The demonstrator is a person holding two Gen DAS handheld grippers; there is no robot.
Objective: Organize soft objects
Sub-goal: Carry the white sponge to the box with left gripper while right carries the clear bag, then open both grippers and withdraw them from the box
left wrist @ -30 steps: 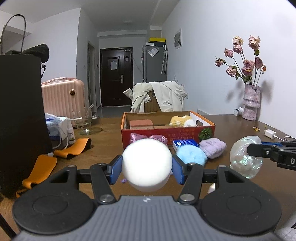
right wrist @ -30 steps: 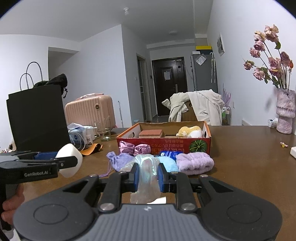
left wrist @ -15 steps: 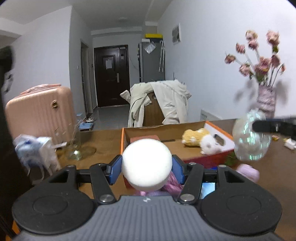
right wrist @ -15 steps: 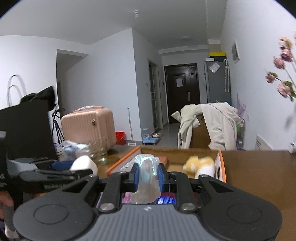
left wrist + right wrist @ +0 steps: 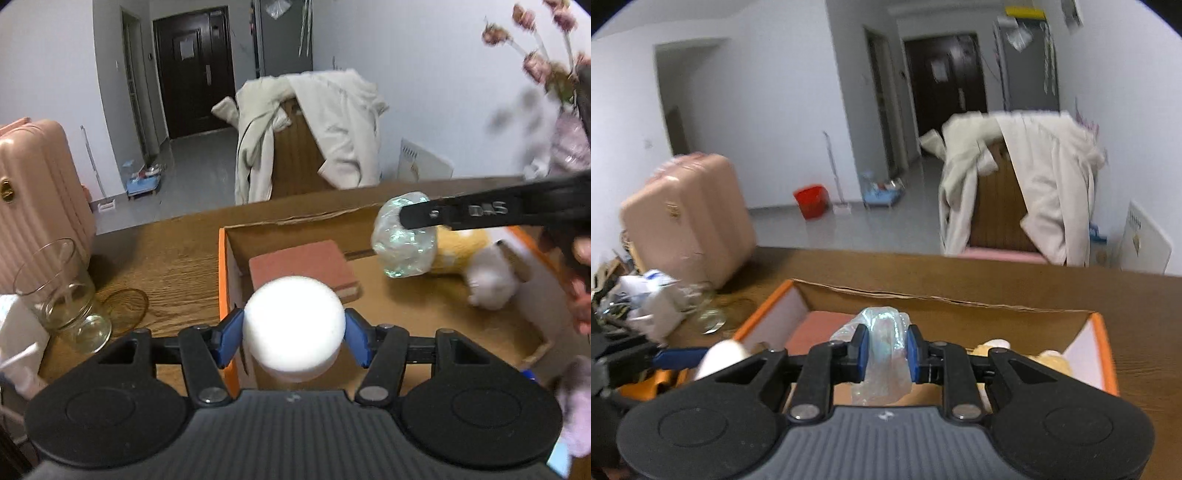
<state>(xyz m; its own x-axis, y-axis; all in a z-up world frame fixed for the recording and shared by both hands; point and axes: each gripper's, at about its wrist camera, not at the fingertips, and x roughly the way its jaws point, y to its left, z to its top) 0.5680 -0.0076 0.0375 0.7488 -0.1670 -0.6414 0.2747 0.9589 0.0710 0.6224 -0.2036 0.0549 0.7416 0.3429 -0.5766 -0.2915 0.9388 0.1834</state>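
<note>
My left gripper (image 5: 294, 341) is shut on a white foam ball (image 5: 293, 326), held over the front left edge of the open orange cardboard box (image 5: 222, 280). My right gripper (image 5: 885, 354) is shut on a clear iridescent plastic pouch (image 5: 882, 365), held above the box interior; the pouch also shows in the left wrist view (image 5: 404, 240). Inside the box lie a reddish-brown sponge block (image 5: 301, 264) and a yellow-and-white plush toy (image 5: 484, 273). In the right wrist view the foam ball (image 5: 720, 358) is at the lower left.
A glass tumbler (image 5: 61, 291) stands on the wooden table (image 5: 166, 258) left of the box. A pink suitcase (image 5: 37, 192) is at far left. A chair draped with a cream coat (image 5: 314, 129) is behind the table. A lilac fluffy item (image 5: 576, 402) is at the lower right.
Both grippers have moved forward and up from the table front to above the box, still holding the ball and the pouch. The box interior now fills the view.
</note>
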